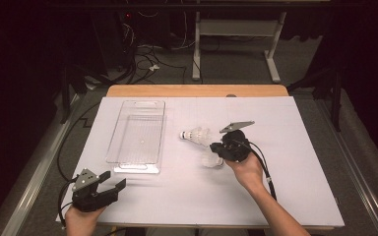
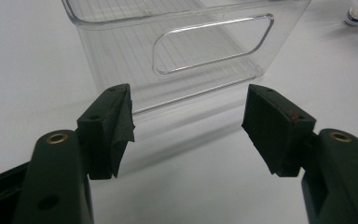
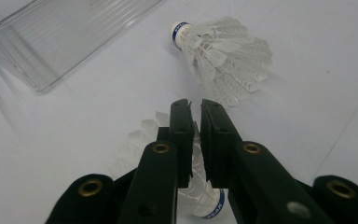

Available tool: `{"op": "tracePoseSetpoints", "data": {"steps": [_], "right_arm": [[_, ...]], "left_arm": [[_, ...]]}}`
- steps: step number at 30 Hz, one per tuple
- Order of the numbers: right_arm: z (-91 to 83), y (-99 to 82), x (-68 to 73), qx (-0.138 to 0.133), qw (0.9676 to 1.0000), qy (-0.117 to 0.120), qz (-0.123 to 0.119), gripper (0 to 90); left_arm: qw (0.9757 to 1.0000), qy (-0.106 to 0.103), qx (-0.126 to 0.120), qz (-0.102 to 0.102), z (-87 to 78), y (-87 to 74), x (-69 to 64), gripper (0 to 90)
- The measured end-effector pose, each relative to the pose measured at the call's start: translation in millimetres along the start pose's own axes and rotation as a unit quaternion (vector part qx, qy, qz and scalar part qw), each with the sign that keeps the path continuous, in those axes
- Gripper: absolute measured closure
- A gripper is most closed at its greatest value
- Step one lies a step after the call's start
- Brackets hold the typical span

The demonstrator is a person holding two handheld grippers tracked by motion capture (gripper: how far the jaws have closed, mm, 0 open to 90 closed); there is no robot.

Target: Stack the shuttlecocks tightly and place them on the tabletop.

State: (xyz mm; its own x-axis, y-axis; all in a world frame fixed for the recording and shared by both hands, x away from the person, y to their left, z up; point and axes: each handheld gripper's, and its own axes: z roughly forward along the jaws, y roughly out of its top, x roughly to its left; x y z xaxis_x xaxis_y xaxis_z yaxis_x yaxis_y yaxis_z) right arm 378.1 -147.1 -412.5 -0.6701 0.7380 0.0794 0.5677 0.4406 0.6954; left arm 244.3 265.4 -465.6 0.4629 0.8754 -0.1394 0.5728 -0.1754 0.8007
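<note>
Two shuttlecocks lie on the table: one white shuttlecock (image 1: 195, 134) with a blue-banded cork sits right of the middle, and a second shuttlecock (image 1: 211, 160) lies just nearer and to its right. One clear plastic bin (image 1: 137, 135) stands to the left of them, towards the far side. One white board (image 1: 295, 162) covers the one wooden table (image 1: 197, 90). Two hand-held grippers are there, a left gripper (image 1: 112, 181) at the near left and a right gripper (image 1: 216, 147) by the shuttlecocks.
</note>
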Motion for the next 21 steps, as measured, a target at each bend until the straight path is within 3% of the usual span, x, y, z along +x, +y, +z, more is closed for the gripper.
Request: {"op": "tracePoseSetpoints", "data": {"steps": [11,17,21], "right_arm": [[-12.6,-7.0,-11.3,0.000,0.9999,-0.010,0.010,83.1],[-17.1,-13.7,-23.3,-0.001,0.9996,-0.009,0.027,82.7],[-18.0,-14.9,-27.0,0.007,0.9997,-0.012,0.021,82.7]], "left_arm": [[1.0000,0.004,-0.001,-0.002,-1.2,-0.5,0.1,34.0],[0.9999,-0.001,-0.002,-0.011,-0.4,-0.7,1.0,34.0],[0.9999,0.002,-0.002,-0.015,-0.2,-0.6,1.5,34.0]]}}
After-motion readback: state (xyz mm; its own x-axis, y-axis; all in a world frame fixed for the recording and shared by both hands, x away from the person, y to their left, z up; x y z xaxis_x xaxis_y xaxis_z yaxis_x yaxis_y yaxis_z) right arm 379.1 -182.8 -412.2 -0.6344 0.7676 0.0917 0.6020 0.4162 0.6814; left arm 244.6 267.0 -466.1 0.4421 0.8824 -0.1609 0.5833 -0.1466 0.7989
